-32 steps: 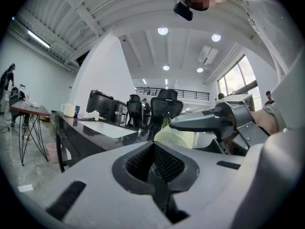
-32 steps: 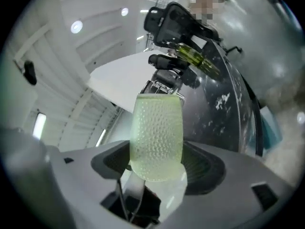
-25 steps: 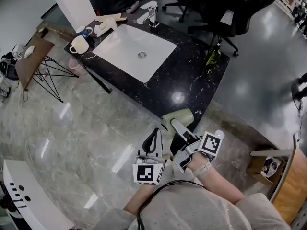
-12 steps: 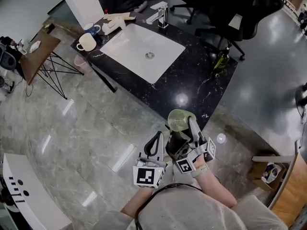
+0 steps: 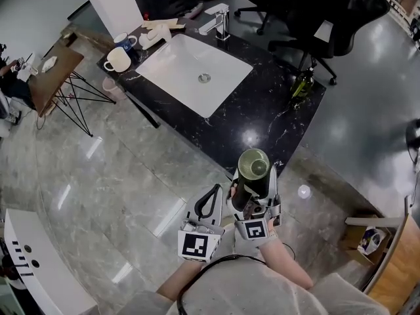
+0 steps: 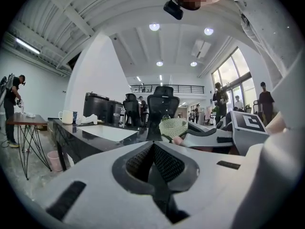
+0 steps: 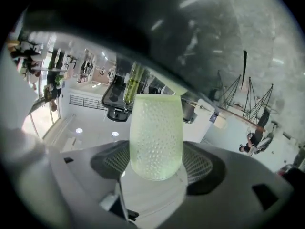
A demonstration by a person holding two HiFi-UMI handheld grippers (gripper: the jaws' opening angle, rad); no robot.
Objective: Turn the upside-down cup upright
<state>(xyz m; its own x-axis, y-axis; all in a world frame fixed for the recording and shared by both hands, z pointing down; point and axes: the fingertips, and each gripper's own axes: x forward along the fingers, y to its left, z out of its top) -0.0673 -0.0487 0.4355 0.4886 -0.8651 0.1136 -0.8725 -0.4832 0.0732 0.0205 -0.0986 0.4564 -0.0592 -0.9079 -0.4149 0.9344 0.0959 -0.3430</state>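
**A:** Head view; black counter [image 5: 275, 104] lies just ahead of both grippers; which one is nearer the cup?

**B:** Right gripper [image 5: 252, 190]; jaws pinch the green cup [image 5: 253, 165] at its base, long axis near vertical, mouth upward, above the counter's near corner; left gripper [image 5: 214, 190] beside it, jaws pressed together, empty.

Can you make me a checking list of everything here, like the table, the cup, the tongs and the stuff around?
Surface: black marble counter with a white sink set in it.
Job's things: green cup held in the air by the counter's near edge, mouth facing up, not set down.
Clutter: white mug, blue mug, tap, green bottle.
Grippers: right tongs shut on the green cup; left tongs shut, nothing in them.
Cables: black cable across the person's front.
Surroundings: glossy floor, office chairs, folding table.
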